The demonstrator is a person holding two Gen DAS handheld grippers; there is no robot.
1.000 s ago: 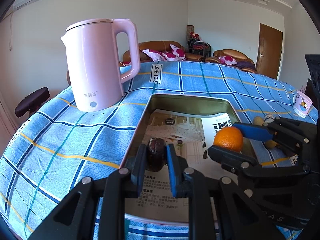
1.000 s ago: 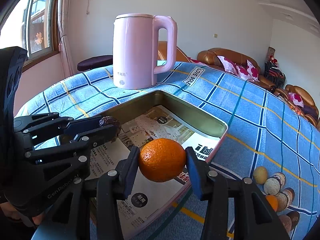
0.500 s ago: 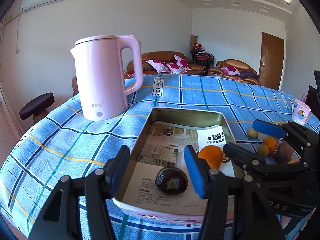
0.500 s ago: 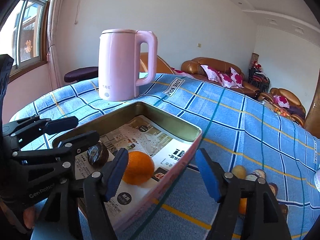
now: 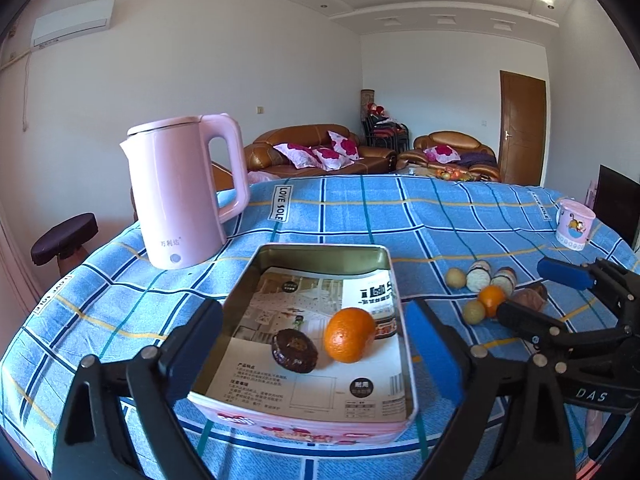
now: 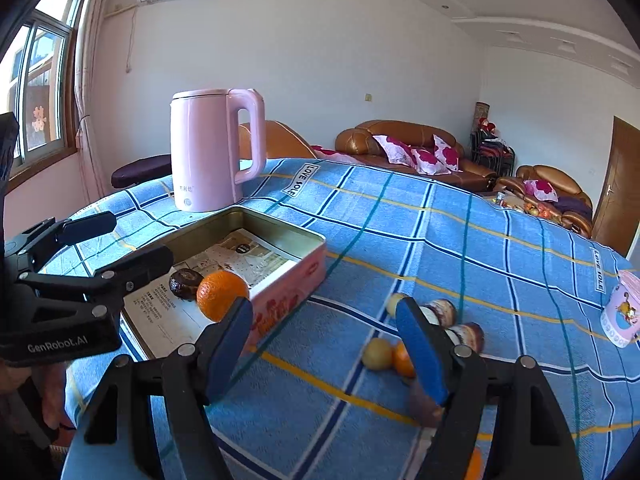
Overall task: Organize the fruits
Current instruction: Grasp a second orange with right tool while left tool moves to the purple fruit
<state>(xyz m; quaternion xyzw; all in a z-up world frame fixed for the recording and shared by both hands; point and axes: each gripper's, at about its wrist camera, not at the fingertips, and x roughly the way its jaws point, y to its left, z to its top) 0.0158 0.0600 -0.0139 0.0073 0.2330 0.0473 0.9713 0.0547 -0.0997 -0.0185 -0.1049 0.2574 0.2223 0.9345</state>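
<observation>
A metal tray (image 5: 320,252) (image 6: 280,232) lined with paper holds an orange (image 5: 349,339) (image 6: 221,294) and a dark brown fruit (image 5: 294,350) (image 6: 185,283) side by side. My left gripper (image 5: 316,354) is open and empty, drawn back at the tray's near end. My right gripper (image 6: 326,346) is open and empty, to the right of the tray above the cloth. A cluster of loose fruits (image 5: 486,288) (image 6: 416,336) lies on the cloth right of the tray, partly hidden by the right gripper's fingers (image 6: 420,348).
A pink kettle (image 5: 180,192) (image 6: 212,148) stands behind the tray on the left. A pink cup (image 5: 574,229) (image 6: 622,314) sits at the far right. The blue checked cloth (image 5: 400,216) covers the table. Sofas and a stool stand beyond.
Both grippers let go of their fruits into the tray, opened wide and drew back. The right gripper has swung right toward the loose fruits.
</observation>
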